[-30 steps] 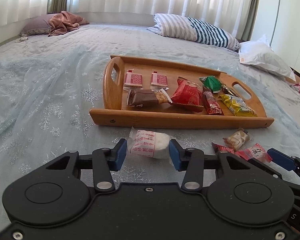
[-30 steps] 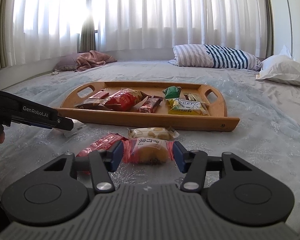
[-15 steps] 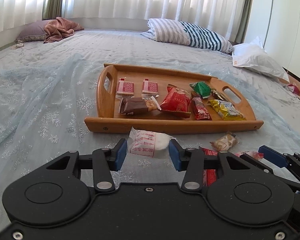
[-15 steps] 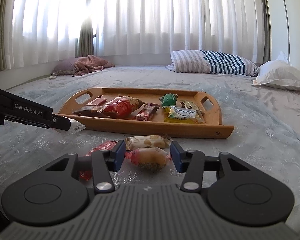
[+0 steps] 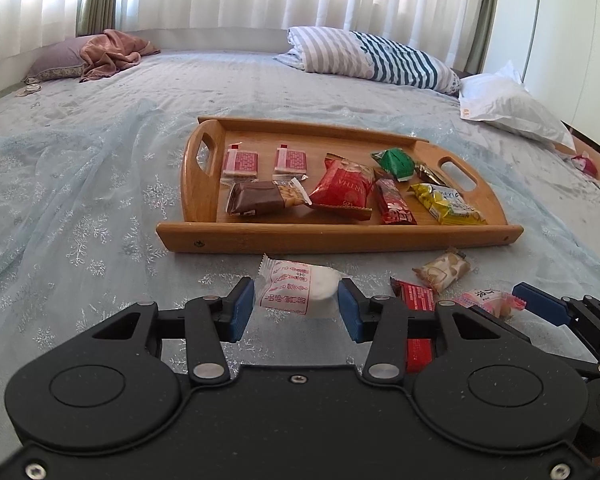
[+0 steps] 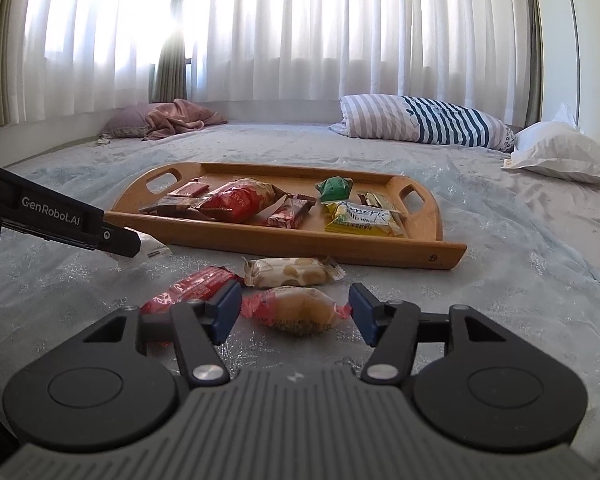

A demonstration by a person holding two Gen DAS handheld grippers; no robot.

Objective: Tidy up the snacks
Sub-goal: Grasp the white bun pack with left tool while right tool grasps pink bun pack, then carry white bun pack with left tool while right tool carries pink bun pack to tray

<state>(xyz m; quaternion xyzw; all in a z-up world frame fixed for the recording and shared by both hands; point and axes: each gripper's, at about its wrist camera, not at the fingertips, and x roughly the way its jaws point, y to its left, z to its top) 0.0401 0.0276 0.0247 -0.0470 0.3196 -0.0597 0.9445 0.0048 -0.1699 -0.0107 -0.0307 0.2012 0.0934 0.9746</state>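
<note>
My left gripper [image 5: 296, 312] is shut on a white snack packet with red print [image 5: 290, 290], held just in front of the wooden tray [image 5: 340, 236]. My right gripper [image 6: 294, 314] hovers low over the bedspread and its jaws are opening. A pink-wrapped pastry [image 6: 296, 308] lies between its blue pads with a small gap on each side. The pastry [image 5: 486, 300] also shows in the left wrist view. A beige cookie packet [image 6: 288, 272] and a red bar [image 6: 192, 288] lie loose beside it. The tray [image 6: 300, 242] holds several wrapped snacks.
The tray stands on a pale blue snowflake bedspread [image 5: 80, 200]. A striped pillow [image 5: 372, 58] and a white pillow [image 5: 512, 108] lie behind it to the right. A pink blanket [image 5: 112, 52] is at the back left. The left gripper's finger [image 6: 60, 220] reaches in at the left.
The right jaws narrowed onto the pink-wrapped pastry, then spread apart off it. The left gripper kept its white packet and drew back slightly from the tray.
</note>
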